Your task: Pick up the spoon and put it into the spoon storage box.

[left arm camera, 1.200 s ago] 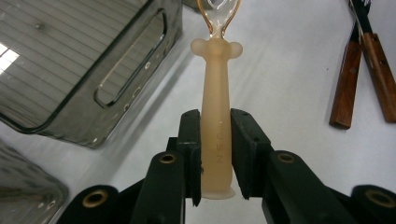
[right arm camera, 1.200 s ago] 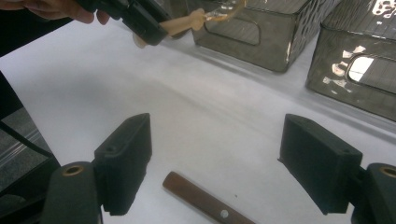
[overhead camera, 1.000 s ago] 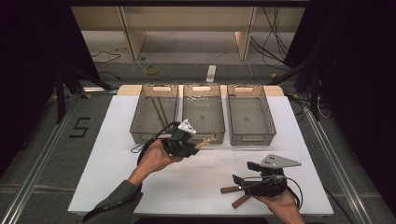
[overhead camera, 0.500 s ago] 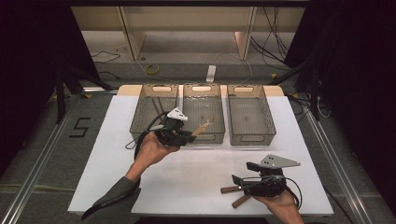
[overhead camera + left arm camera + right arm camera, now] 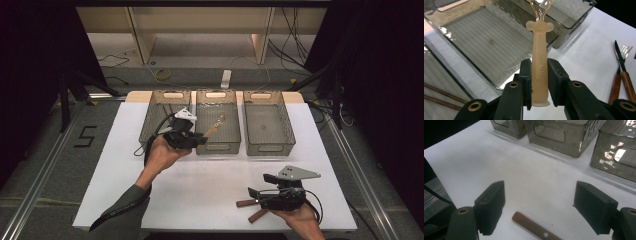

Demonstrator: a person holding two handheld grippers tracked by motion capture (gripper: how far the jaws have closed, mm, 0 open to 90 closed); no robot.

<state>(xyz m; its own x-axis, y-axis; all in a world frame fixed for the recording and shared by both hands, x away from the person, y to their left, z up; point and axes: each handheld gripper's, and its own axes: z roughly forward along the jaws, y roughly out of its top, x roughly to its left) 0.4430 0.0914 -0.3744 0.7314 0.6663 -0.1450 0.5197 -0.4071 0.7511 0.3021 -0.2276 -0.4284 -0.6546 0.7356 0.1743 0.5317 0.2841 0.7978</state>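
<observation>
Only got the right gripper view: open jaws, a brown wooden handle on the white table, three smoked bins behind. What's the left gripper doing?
Observer: The left gripper is shut on a spoon with a pale peach plastic handle and a clear bowl.
Operator: Where is it relative to the bins?
Observer: In the high view, the spoon's bowl hangs over the middle smoked-plastic bin, not resting in it.
Operator: What does my wooden handle belong to?
Observer: Two wooden-handled pieces lie side by side there, a knife and a fork. I cannot tell which handle is yours.
</observation>
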